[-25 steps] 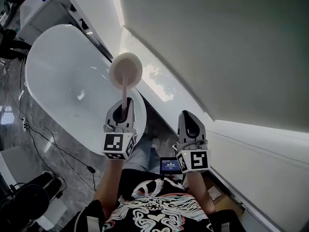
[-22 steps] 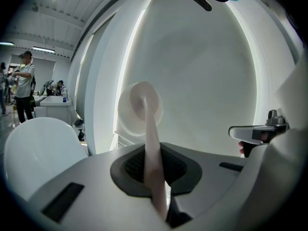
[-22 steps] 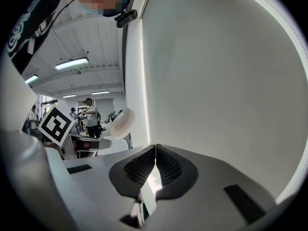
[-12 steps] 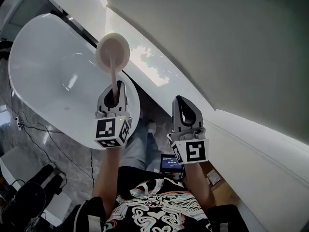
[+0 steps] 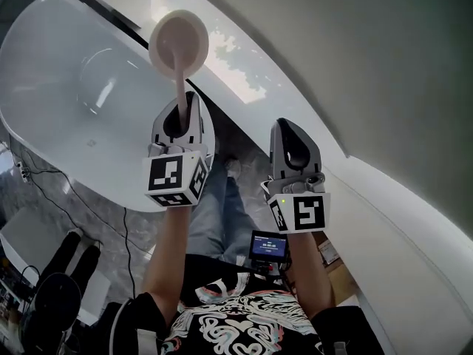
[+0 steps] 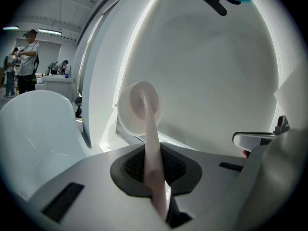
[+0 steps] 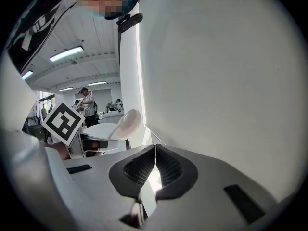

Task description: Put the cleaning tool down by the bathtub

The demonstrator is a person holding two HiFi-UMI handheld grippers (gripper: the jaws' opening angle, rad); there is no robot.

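Note:
The cleaning tool [image 5: 178,46] is pale pink, a round pad on a thin handle. My left gripper [image 5: 181,120] is shut on the handle, and the pad stands up over the white bathtub's [image 5: 66,87] near rim. In the left gripper view the handle [image 6: 153,158] runs up between the dark pads to the round head [image 6: 138,107]. My right gripper [image 5: 290,148] hangs beside it to the right, shut with nothing in it; its pads [image 7: 155,170] meet. The tool's head [image 7: 127,121] and my left gripper's marker cube [image 7: 63,122] show in the right gripper view.
A pale wall [image 5: 355,65] with a lit strip [image 5: 229,65] along its foot runs behind the bathtub. Black cables [image 5: 81,213] lie on the grey marble floor [image 5: 111,235] to the left. People stand at a counter [image 6: 53,81] far off. A small screen [image 5: 267,245] hangs at my chest.
Both grippers have risen in the view and shifted slightly, the left still carrying the tool. The bathtub now lies further up and left in the head view.

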